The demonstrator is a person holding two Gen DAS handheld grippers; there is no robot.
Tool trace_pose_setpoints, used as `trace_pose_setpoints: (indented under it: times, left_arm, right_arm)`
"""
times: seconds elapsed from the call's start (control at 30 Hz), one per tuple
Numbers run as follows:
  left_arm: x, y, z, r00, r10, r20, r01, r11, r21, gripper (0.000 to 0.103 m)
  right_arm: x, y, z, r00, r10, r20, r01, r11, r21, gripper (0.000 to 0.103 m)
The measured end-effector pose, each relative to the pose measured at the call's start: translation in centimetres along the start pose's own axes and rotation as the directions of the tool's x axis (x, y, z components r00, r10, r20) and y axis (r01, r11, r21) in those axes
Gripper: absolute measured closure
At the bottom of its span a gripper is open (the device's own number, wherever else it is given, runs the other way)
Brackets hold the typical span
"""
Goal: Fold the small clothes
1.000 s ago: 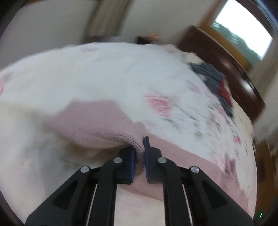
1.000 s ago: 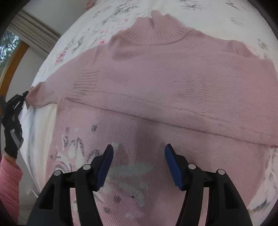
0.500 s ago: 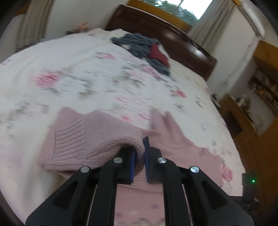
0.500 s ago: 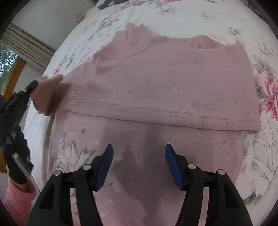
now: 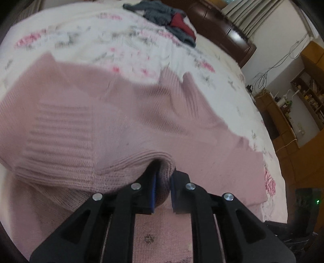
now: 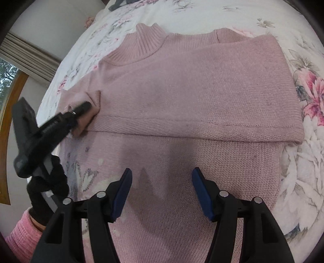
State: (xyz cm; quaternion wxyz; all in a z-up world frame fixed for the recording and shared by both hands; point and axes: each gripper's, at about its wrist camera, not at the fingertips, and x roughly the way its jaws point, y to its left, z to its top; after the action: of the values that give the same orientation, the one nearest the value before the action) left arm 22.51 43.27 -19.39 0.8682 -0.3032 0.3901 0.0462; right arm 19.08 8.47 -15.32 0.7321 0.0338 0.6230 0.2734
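As the left gripper (image 5: 163,185), jaws clamped on the cuff, carries the sleeve (image 6: 84,105) across the pink sweater (image 6: 192,97) on the bed (image 6: 303,165), the right gripper (image 6: 162,194) hovers wide open; the sleeve fold nears completion.

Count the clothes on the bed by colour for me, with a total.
Pink: 1, the sweater
Grey: 1, crumpled by the headboard
Red: 1, lying on the grey one
Total: 3

Left claw (image 5: 163,185) pinched closed; right claw (image 6: 162,194) spread wide.
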Motion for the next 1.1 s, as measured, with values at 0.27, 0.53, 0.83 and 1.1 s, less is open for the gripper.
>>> trace_pose_setpoints:
  times: [0.27, 0.53, 0.83, 1.1]
  left_arm:
    - [-3.9, 1.5, -1.9, 0.992, -0.098, -0.077, 0.101, 0.994, 0.047, 0.08]
    - [-9.9, 6.5, 3.3, 0.988, 0.11, 0.112, -0.117, 0.991, 0.058, 0.065]
    - [-4.1, 9.8, 3.8, 0.977, 0.211, -0.038, -0.207, 0.976, 0.073, 0.067]
    - [-7.9, 11.9, 4.6, 0.995, 0.097, -0.005, -0.098, 0.992, -0.081, 0.063]
  right_arm:
    - [-0.3, 0.7, 0.7, 1.0, 0.006, -0.01, -0.005, 1.0, 0.01, 0.039]
    - [1.1, 4.8, 4.1, 0.991, 0.134, -0.027, -0.133, 0.99, 0.045, 0.039]
    - [4.7, 10.0, 6.8, 0.973, 0.212, -0.091, -0.208, 0.977, 0.045, 0.039]
    - [7.8, 12.4, 8.6, 0.944, 0.305, -0.127, -0.293, 0.951, 0.101, 0.036]
